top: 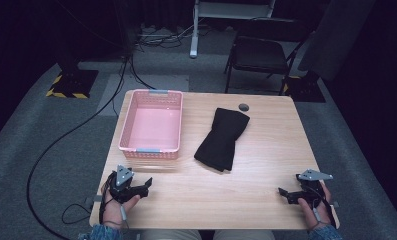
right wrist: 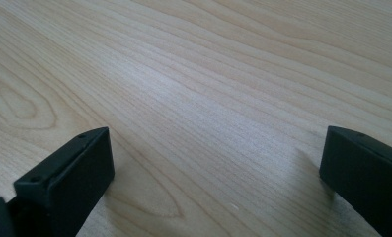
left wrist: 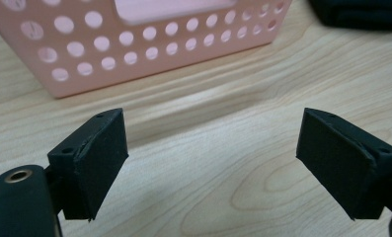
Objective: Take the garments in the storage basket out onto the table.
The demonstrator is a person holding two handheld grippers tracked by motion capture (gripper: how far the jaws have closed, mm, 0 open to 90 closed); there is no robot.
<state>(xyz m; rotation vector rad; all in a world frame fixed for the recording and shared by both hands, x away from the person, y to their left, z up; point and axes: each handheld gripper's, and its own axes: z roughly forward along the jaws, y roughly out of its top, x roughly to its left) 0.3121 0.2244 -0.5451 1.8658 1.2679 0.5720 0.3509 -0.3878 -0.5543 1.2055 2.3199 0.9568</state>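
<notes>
Dark floor and a folding chair (top: 258, 55) lie beyond the pale wooden table (top: 266, 150), where the left tool (top: 145, 186) and right tool (top: 282, 193) rest at the near corners, jaws spread apart and empty, hands low on the wood; mid-table lies a folded black cloth (top: 223, 137), soft, limp and light by its look, best pinched at its near edge, just beside the pink basket (top: 127, 131)

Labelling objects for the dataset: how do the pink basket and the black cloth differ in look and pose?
The pink basket is rigid, perforated and open-topped, standing upright; the black cloth is soft, folded and lies flat. The basket sits on the table's left half, square to its edges; the cloth lies mid-table, angled diagonally. The basket is empty. Both rest on the wooden table, apart from each other and from both open grippers.
</notes>
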